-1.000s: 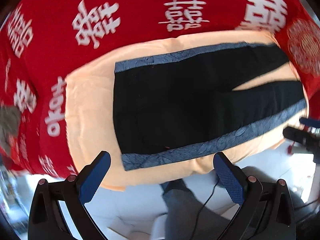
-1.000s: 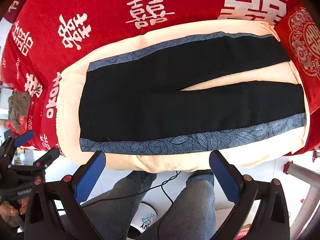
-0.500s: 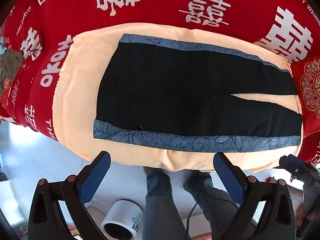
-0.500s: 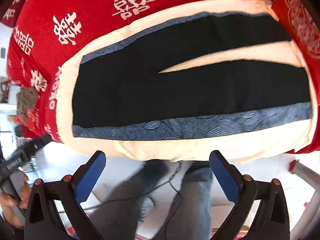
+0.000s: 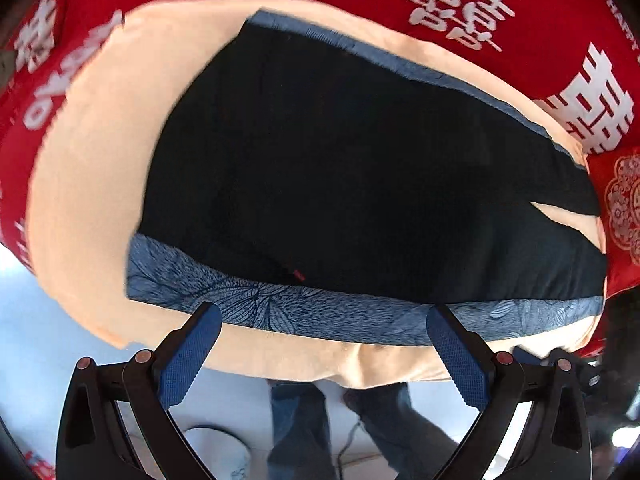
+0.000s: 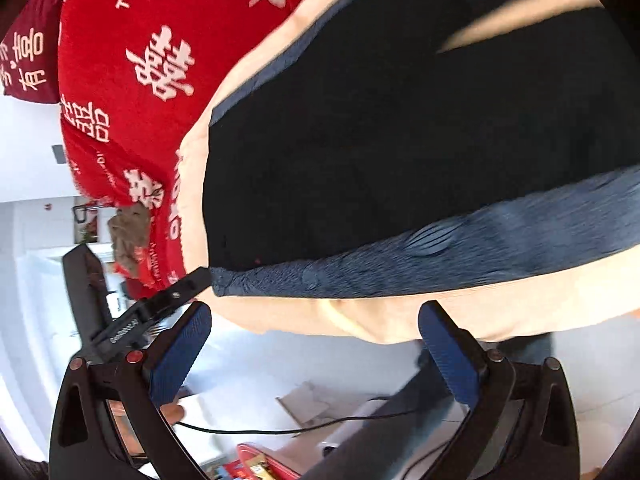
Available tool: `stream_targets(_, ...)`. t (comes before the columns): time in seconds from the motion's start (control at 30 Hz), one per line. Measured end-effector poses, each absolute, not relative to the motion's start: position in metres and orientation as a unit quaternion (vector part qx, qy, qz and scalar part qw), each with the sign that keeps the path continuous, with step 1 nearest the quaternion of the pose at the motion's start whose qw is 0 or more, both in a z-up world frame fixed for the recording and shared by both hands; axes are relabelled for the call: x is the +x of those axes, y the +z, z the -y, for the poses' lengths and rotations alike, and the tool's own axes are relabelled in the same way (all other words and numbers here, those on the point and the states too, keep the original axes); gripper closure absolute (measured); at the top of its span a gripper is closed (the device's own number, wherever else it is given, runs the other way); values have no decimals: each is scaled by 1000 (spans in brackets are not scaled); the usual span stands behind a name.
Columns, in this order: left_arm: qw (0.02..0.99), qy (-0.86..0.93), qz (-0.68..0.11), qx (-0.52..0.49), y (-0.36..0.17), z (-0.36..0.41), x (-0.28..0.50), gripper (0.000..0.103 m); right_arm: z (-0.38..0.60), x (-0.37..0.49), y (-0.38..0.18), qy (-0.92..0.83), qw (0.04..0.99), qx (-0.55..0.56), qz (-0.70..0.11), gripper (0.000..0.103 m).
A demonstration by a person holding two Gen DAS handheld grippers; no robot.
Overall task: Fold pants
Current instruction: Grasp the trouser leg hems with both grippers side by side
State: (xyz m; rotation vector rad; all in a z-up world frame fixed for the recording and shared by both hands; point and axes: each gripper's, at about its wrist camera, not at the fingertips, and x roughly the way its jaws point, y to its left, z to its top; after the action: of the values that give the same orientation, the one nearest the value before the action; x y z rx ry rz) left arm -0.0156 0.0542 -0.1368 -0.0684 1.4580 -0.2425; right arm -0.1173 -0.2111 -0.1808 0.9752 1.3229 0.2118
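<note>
My left claw (image 5: 322, 346) gapes wide just short of the pants' (image 5: 360, 168) blue stripe. Only my right claw's (image 6: 314, 344) view, equally wide, shows the left's tip touching the waistband corner.

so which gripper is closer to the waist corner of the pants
Left. In the right wrist view, the left gripper has its tip at the near waist corner of the pants; the right gripper hangs open off the pad's edge.

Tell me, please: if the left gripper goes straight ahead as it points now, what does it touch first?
Most likely the blue patterned side stripe of the pants. The left gripper is open, just short of that near edge; depth is unclear.
</note>
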Motion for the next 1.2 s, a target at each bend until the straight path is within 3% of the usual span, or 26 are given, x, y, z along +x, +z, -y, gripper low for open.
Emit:
stream_targets(0.17, 742, -115, -656, -81, -163, -87, -23, 0, 179, -122, -236, 121, 659, 462, -582, 1)
stream_targets(0.43, 722, -129, -666, -133, -193, -113, -28, 0, 172, -121, -264, 142, 659, 531, -513, 2)
stream_targets(0.5, 717, -133, -671, -137, -198, -112, -29, 0, 170, -117, -267, 144, 647, 553, -505, 20)
stream_targets(0.57, 710, -137, -673, -152, -201, -111, -30, 0, 171, -109, -271, 136, 627, 575, -507, 85)
stream_targets(0.6, 708, -139, -673, -163, -203, -110, -29, 0, 172, -107, -271, 137, 622, 586, -500, 94)
stream_targets(0.87, 698, -120, -638, -301, -202, -116, 3, 0, 174, -98, -223, 187, 653, 545, -491, 95)
stream_targets(0.97, 702, -113, -641, -289, -197, -113, 15, 19, 177, -98, -225, 180, 658, 526, -508, 91)
stream_targets(1.03, 707, -128, -646, -260, -192, -110, 20, 61, 184, -105, -229, 171, 659, 524, -511, 85)
stream_targets(1.07, 702, -140, -648, -259, -193, -111, 22, 71, 191, -110, -232, 160, 663, 524, -510, 78)
stream_targets(1.1, 695, -148, -653, -263, -195, -117, 23, 76, 199, -116, -235, 147, 666, 527, -507, 74)
stream_targets(1.17, 688, -151, -660, -264, -199, -122, 26, 76, 213, -126, -241, 126, 667, 540, -498, 54)
stream_targets(1.2, 687, -154, -661, -260, -198, -124, 26, 76, 220, -131, -242, 113, 666, 549, -492, 54)
